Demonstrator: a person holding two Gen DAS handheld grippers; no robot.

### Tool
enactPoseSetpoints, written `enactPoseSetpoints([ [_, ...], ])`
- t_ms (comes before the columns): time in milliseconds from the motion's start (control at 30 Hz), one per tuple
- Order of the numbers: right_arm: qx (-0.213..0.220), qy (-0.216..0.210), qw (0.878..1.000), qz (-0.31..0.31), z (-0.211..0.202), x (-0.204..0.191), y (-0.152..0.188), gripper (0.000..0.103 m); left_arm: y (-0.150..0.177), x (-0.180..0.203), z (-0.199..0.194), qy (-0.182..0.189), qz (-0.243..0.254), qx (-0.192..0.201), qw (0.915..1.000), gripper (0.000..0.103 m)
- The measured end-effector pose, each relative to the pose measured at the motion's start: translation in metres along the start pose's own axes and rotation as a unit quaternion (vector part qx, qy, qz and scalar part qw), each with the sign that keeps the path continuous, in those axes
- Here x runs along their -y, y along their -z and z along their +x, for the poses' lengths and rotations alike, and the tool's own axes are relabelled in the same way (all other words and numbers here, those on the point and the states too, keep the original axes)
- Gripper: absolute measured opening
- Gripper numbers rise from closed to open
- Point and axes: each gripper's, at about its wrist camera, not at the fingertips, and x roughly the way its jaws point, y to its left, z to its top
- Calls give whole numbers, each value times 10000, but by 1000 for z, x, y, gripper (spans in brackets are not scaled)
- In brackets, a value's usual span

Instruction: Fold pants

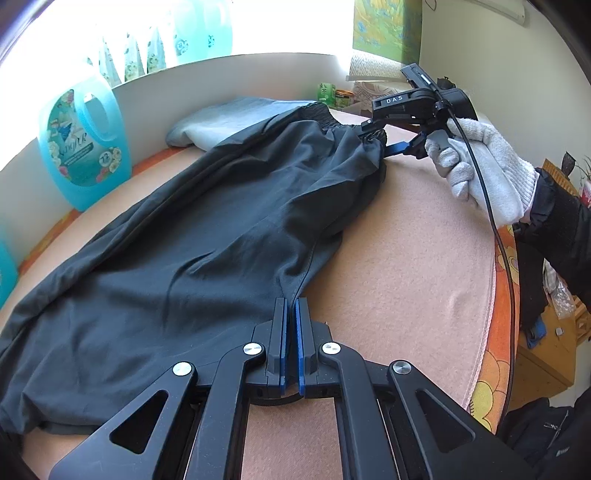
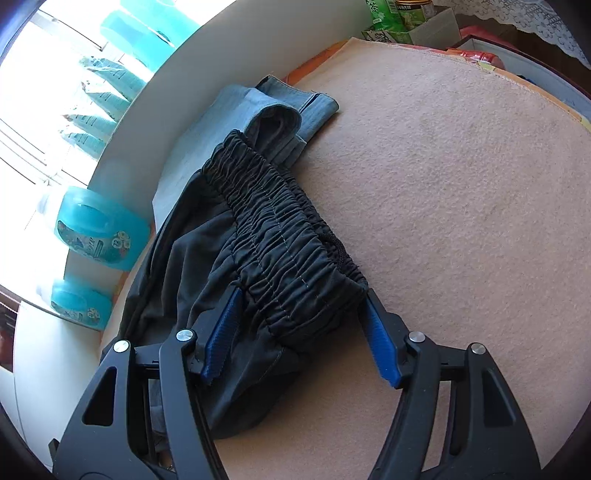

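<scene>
Black pants (image 1: 207, 236) lie spread on the pink blanket (image 1: 406, 251), legs toward the lower left and elastic waistband (image 2: 280, 236) at the far end. My left gripper (image 1: 291, 301) is shut on the pants' near edge, where a seam runs in between its blue pads. A gloved hand (image 1: 487, 173) holds my right gripper (image 1: 384, 138) at the waistband's right end. In the right wrist view, the right gripper (image 2: 303, 295) stands open, its wide jaws straddling the waistband corner. One blue pad (image 2: 221, 332) rests over the dark fabric, the other pad (image 2: 380, 350) is beside the corner.
Folded blue jeans (image 2: 280, 110) lie just beyond the waistband, partly under it. Turquoise detergent bottles (image 1: 86, 144) line the white sill on the left. Green drink cartons and a can (image 2: 391, 14) stand at the far end. The blanket's edge (image 1: 491, 295) drops off at the right.
</scene>
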Motion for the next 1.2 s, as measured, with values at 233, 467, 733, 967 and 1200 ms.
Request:
enactPoseSetpoints([
  [233,405,-38,9992,-55,-17,-13,-9,32,2,0,-13,-89,9,154,9998,2],
  [467,464,43,9987,-213,-23,-26,-12,31,5,17,0,-211,200,-20,9996,47],
  [733,545,-2,9982,-262,-30,-31,-13,29,6,10,34,-828,651,-272,9941,5],
  [967,784,-106,9958,-459,-52,-37,-5,25,-10,-13,-22,-177,-162,313,9992,4],
  [1200,1507,65,9834,-1009,-126,-39,19,22,-16,24,-71,178,213,597,9978,4],
])
